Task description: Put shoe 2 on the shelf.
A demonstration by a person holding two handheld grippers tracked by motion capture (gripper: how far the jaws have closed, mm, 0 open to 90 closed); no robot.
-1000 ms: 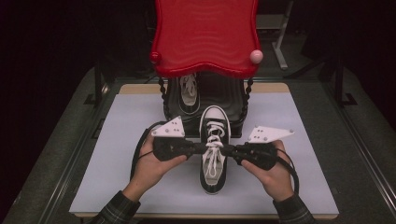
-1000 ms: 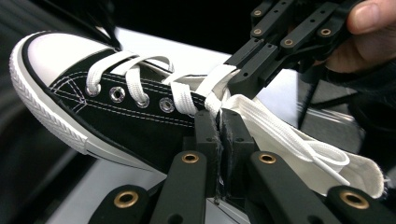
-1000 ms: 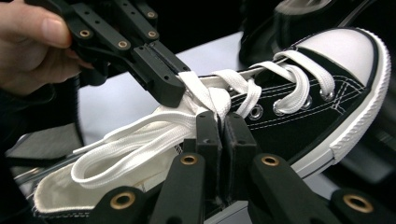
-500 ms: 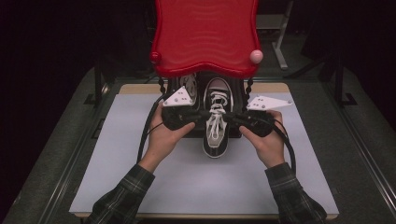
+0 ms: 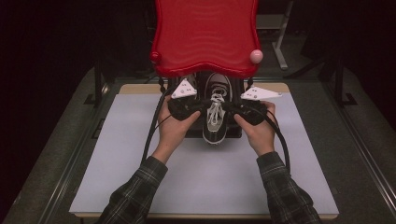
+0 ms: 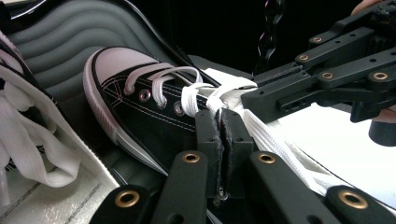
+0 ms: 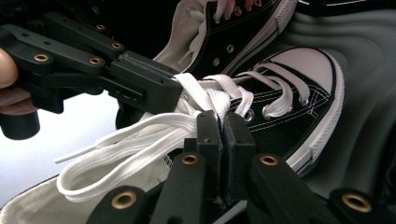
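1. Black shoe rack [image 5: 233, 133] under a wavy red top [image 5: 205, 35], standing on a pale mat [image 5: 116, 154]; inside it, a black canvas sneaker [image 5: 215, 116] with a white toe cap and, beside it, a second sneaker [image 6: 28, 135] of the same kind.
2. Sneaker between the two grippers, heel end jutting out of the rack toward the person, toe tucked under the red top.
3. Long axis running straight away from the person; toe cap [image 7: 308, 65] pointing at the rack's grey ribbed back wall.
4. Left gripper [image 5: 198, 106] held in the left hand [image 5: 175, 128], jaws pressed together just beside the laces, with white lace [image 6: 205, 95] bunched at their tips; whether lace is actually pinched between them cannot be told.
5. Right gripper [image 5: 231, 107] held in the right hand [image 5: 257, 133], jaws likewise together against the knot of laces; grip on the lace cannot be told.
6. Both grippers' tips near each other over the sneaker's tongue, one reaching in from each side.
7. Loose loops of lace [image 7: 130, 135] trailing toward the heel, behind the right gripper's fingers.
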